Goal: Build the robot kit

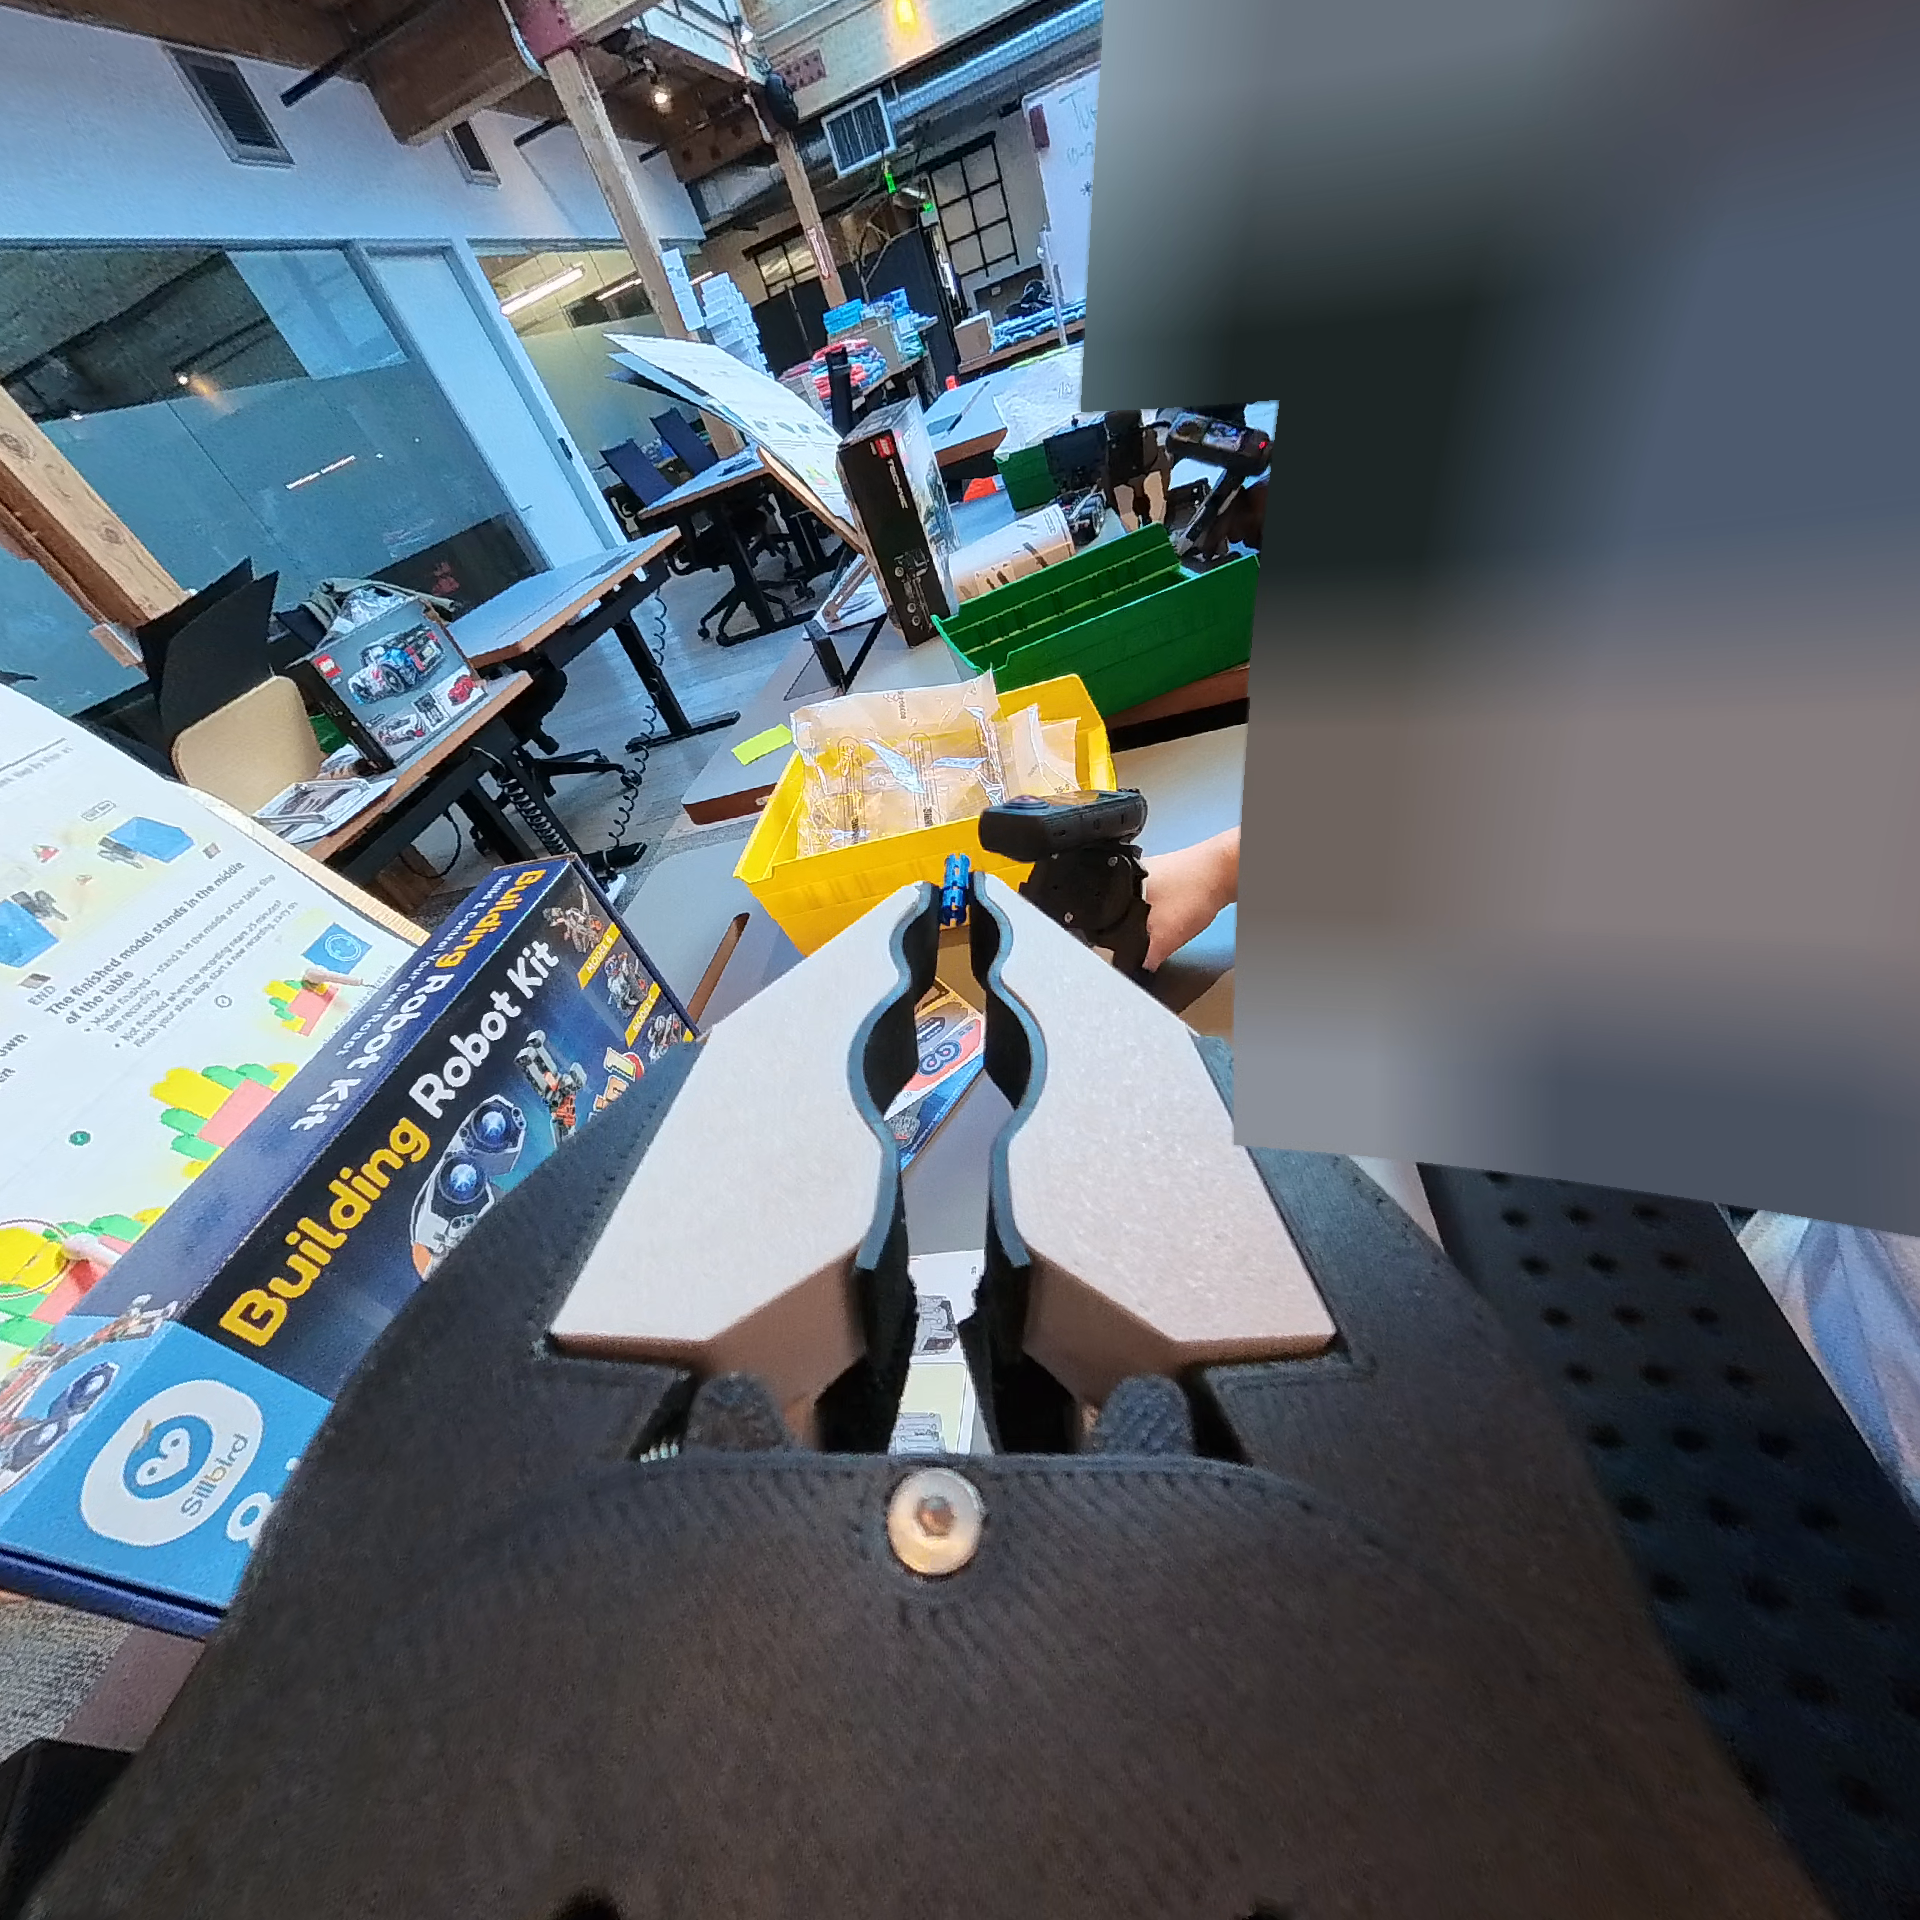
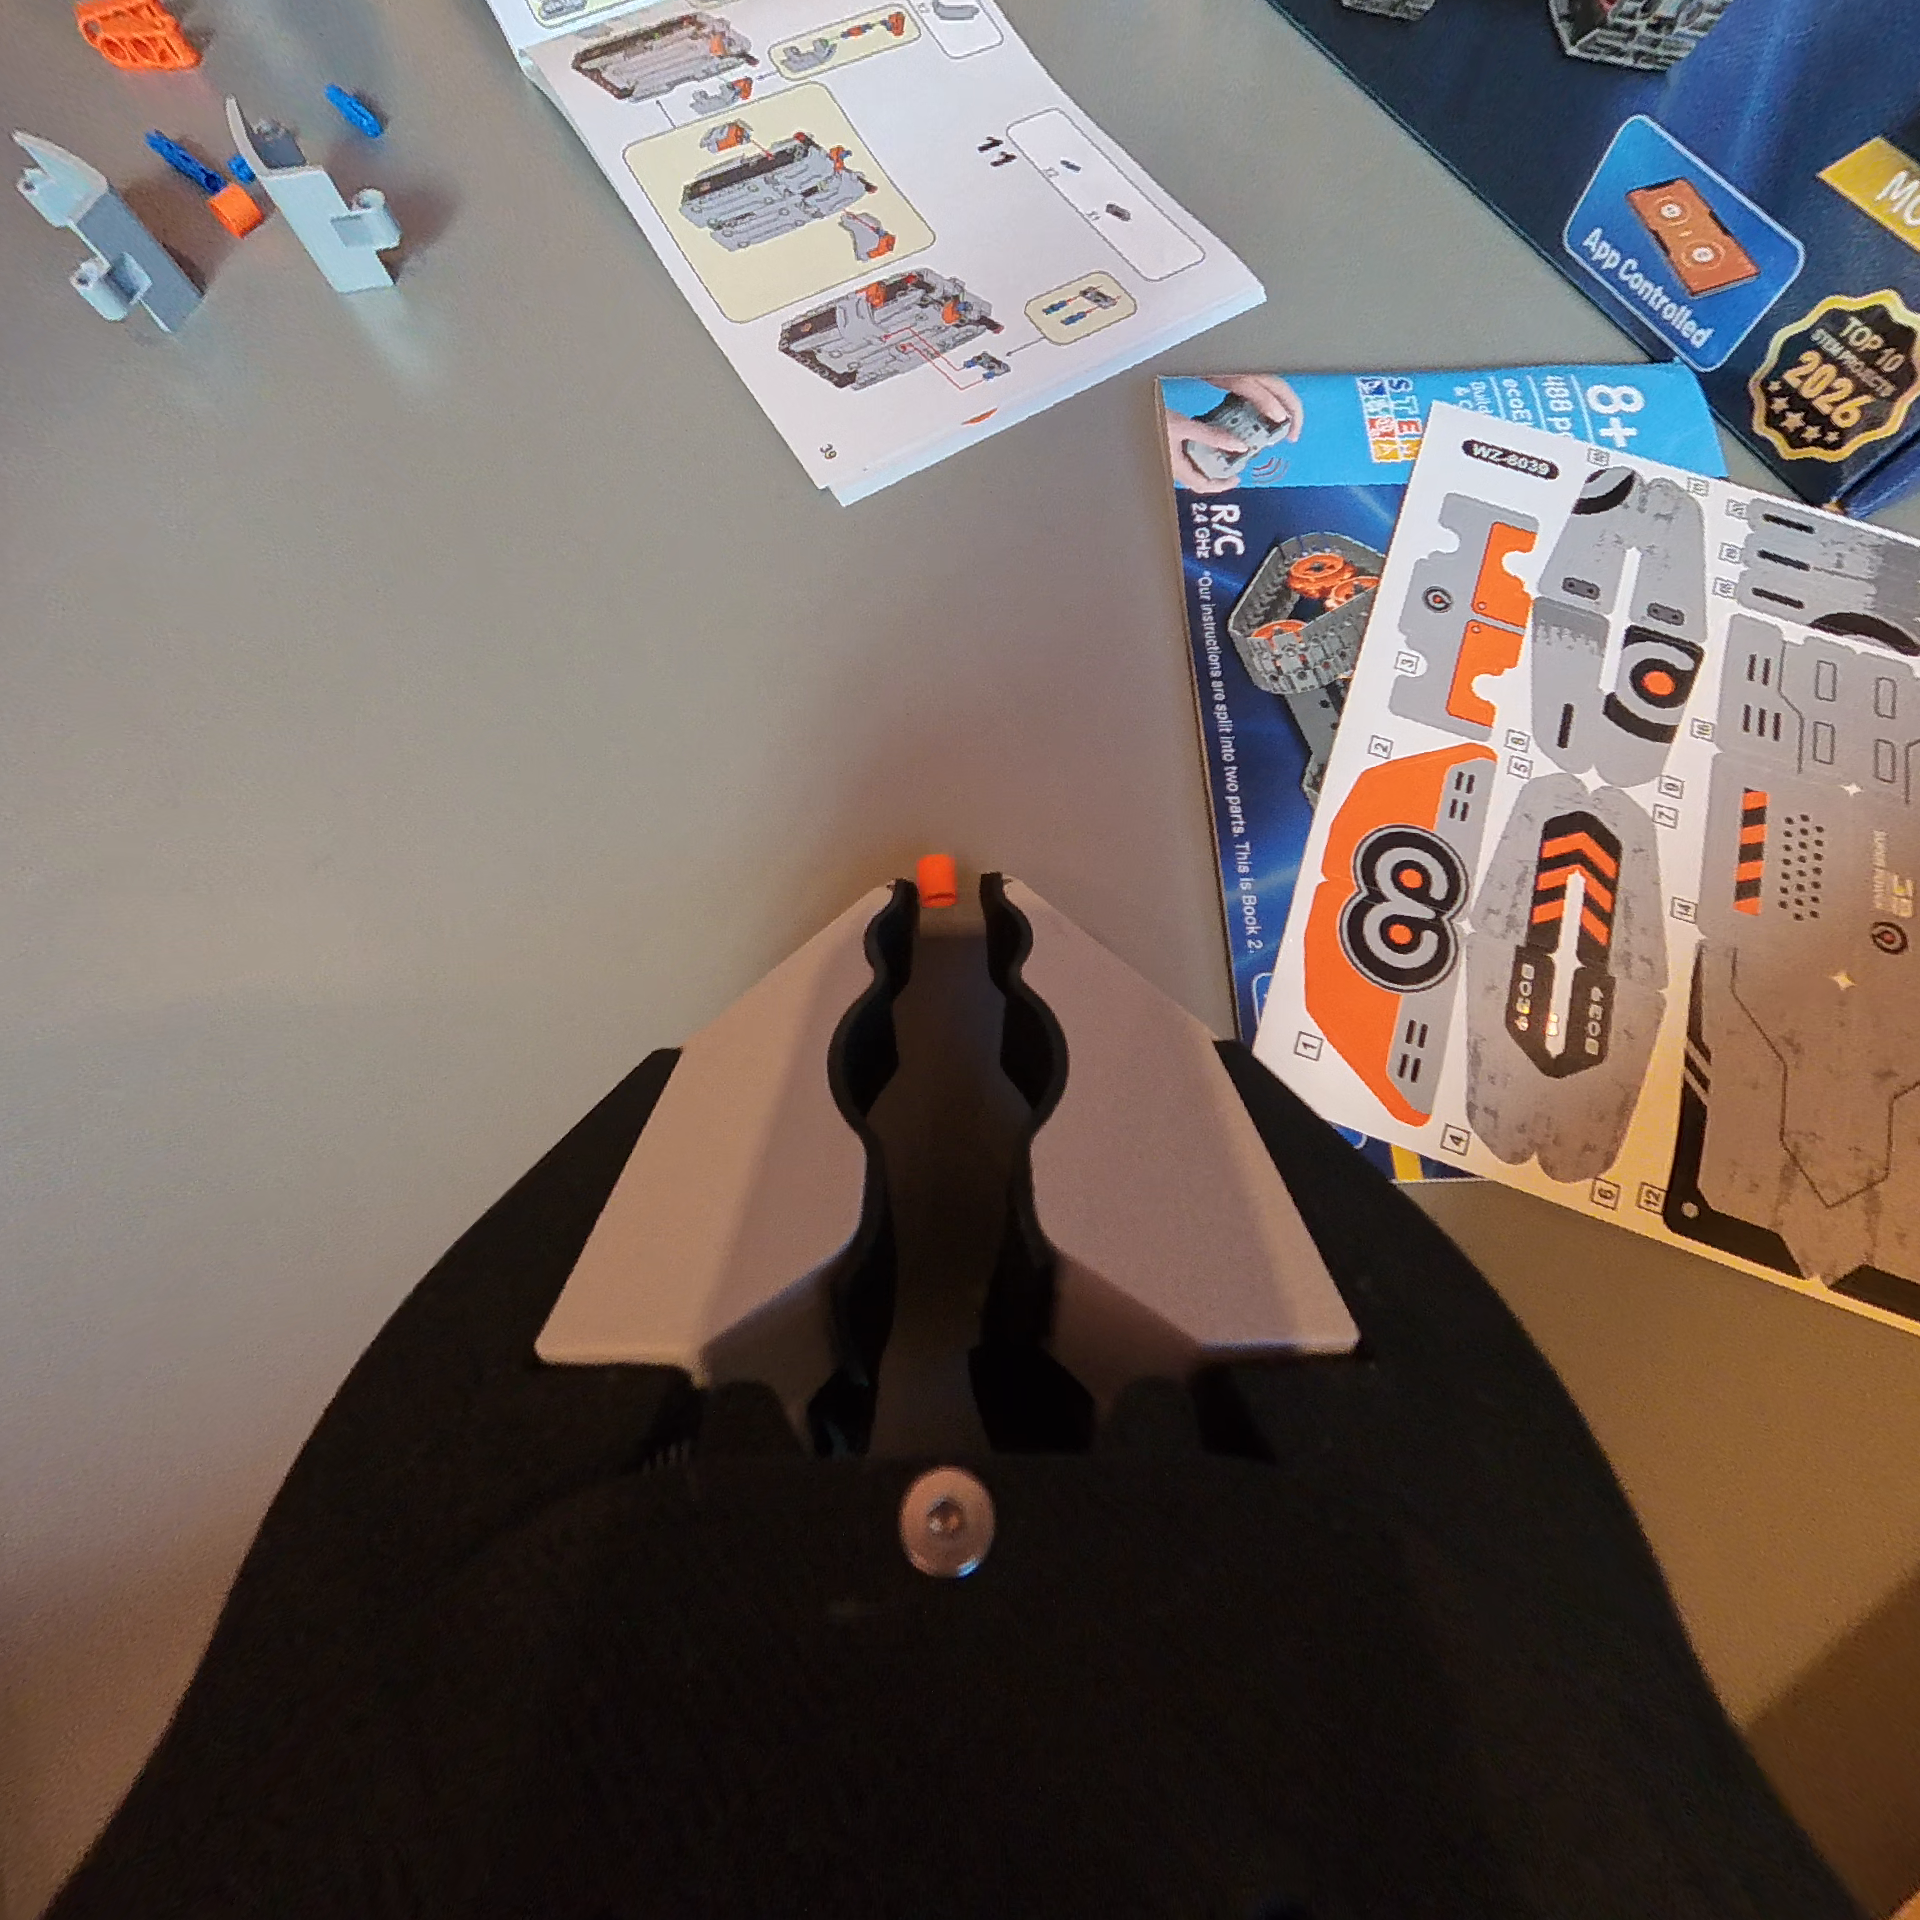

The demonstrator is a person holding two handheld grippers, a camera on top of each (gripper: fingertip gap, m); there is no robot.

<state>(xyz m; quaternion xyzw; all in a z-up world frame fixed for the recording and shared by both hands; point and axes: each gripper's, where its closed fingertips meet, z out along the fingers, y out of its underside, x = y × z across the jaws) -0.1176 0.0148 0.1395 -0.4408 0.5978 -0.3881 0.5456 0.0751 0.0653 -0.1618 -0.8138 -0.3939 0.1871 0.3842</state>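
Blue connector peg (image 1: 954, 891) sits pinched between the tips of my left tongs (image 1: 954, 902), held up off the tabletop (image 1: 675, 904) in the left wrist view. Beyond it stands a yellow bin (image 1: 831, 883) filled with clear plastic bags (image 1: 914, 758), with a green tray (image 1: 1112, 623) farther back. A dark blue kit box (image 1: 416, 1122) lies to the left, next to an open instruction sheet (image 1: 135, 935).

In the right wrist view, my right tongs (image 2: 940, 883) grip a small orange bush (image 2: 935, 879) by the left tip, the jaws a little apart, above the grey tabletop (image 2: 416, 675). An open instruction booklet (image 2: 883, 239) lies ahead, and a sticker sheet (image 2: 1621, 831) rests on a blue booklet (image 2: 1247, 582) to the right. At far left are two grey panel pieces (image 2: 322, 208), blue pins (image 2: 177, 156) and orange parts (image 2: 135, 26).
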